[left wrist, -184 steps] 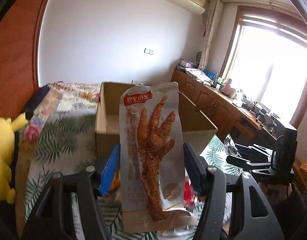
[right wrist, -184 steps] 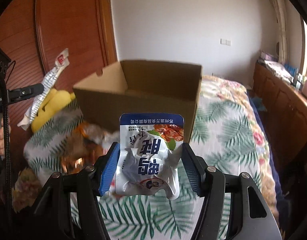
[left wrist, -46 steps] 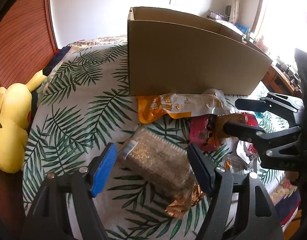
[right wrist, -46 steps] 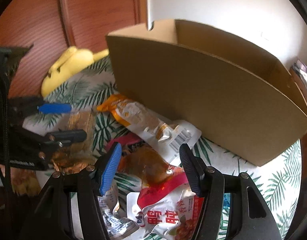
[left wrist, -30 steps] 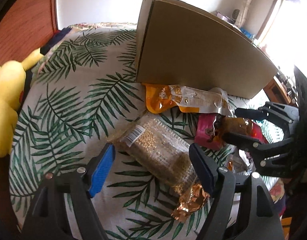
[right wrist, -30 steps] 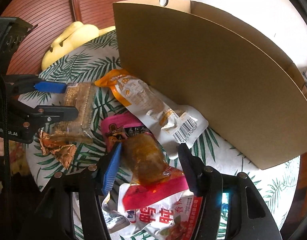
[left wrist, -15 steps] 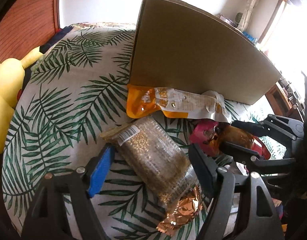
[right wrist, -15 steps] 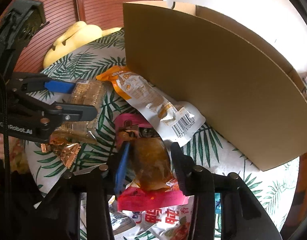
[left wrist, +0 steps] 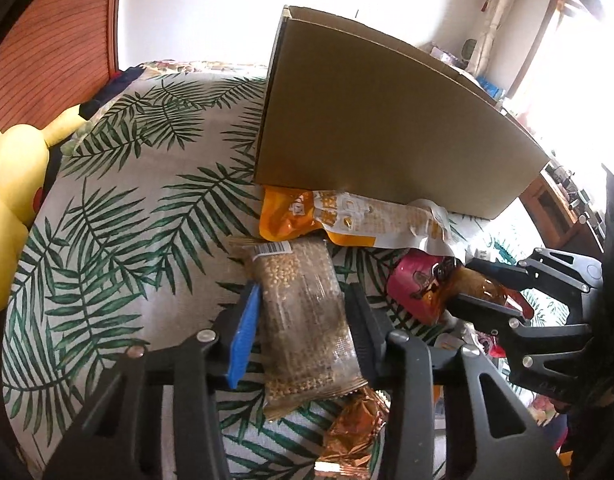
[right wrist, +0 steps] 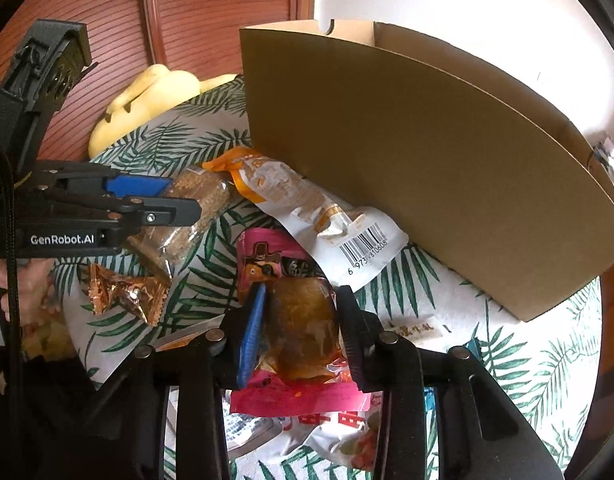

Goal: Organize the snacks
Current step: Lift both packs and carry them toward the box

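1. The left gripper (left wrist: 303,326) straddles the clear grain bar packet (left wrist: 303,312) lying on the bed (left wrist: 119,208) — its long axis runs along the fingers, which are closing onto its sides
2. The right gripper (right wrist: 299,328) is closing too, its fingers pinching the pink-edged brown snack pouch (right wrist: 301,320), long axis likewise along the fingers
3. The cardboard box (right wrist: 427,152) stands just beyond both, past the orange-and-white packet (right wrist: 303,204) — its inside is hidden from both views

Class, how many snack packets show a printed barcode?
2. The clear grain-bar packet lies on the palm-leaf bedspread; the orange-and-white pouch lies beyond it, against the brown cardboard box. The pile may hide more.
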The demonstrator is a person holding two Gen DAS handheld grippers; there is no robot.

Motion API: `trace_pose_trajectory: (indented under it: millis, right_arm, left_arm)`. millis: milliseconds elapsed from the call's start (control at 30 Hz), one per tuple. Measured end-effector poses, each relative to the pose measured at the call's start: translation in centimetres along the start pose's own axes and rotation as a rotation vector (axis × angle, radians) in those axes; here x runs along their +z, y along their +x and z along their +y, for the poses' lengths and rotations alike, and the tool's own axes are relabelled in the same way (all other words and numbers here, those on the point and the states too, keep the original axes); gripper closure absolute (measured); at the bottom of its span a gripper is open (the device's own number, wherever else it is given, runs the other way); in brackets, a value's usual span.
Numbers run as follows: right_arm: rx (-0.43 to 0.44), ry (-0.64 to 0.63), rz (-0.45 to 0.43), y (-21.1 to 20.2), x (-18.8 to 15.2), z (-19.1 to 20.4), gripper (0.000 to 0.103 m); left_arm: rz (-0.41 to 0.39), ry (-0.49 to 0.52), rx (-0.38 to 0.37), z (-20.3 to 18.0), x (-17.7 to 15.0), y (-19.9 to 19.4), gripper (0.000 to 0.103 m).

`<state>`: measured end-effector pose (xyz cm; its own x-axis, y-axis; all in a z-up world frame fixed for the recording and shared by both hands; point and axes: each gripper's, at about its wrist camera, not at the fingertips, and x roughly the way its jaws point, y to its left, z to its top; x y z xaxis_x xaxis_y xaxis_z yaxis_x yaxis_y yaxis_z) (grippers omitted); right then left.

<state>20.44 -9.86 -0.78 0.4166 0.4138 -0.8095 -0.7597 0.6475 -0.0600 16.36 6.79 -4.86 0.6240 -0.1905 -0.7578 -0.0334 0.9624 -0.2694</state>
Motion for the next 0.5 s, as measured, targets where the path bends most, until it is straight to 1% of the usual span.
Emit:
trace_pose_trajectory:
  millis: [100, 333, 500]
  right_arm:
    - [0.016, 0.007, 0.005, -0.4, -0.3, -0.2, 0.068]
    - [0.033, 0.013, 0.035, 0.1, -0.4, -0.6, 0.066]
    - [0.044, 0.038, 0.057, 0.4, -0.4, -1.4, 0.062]
  left_arm:
    - [-0.002, 0.010, 0.002, -0.2, -0.2, 0.1, 0.062]
    - [-0.002, 0.028, 0.011, -0.6, -0.3, 0.1, 0.061]
    - [-0.001, 0.027, 0.009, -0.5, -0.2, 0.2, 0.061]
